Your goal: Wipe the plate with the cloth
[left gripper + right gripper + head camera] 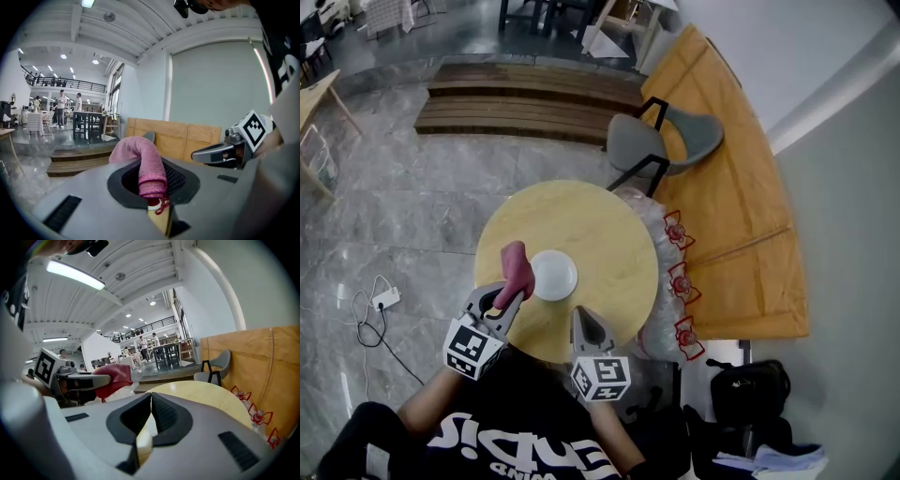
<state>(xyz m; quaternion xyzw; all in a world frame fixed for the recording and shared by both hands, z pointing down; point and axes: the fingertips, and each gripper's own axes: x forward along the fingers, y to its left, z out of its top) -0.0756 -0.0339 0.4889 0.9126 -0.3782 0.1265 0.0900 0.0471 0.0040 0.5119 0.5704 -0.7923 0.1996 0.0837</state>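
**Beside the plate, cloth at the ready**

Just left of the white plate (553, 275), our left gripper (514, 296) pinches the pink cloth (517, 265). Our right gripper (581, 315), below the plate, is closed on nothing. We should lay the cloth flat and sweep in circles. The head view shows the plate whole; the left gripper view alone shows the jaws biting the cloth's end.

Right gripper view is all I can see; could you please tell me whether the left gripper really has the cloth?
Observer: Yes, the left gripper is shut on the pink cloth.
Operator: Where is the plate, please?
Observer: The white plate sits near the middle of the table, with the cloth at its left edge.
Operator: And its surface?
Observer: It looks bare from the head view.
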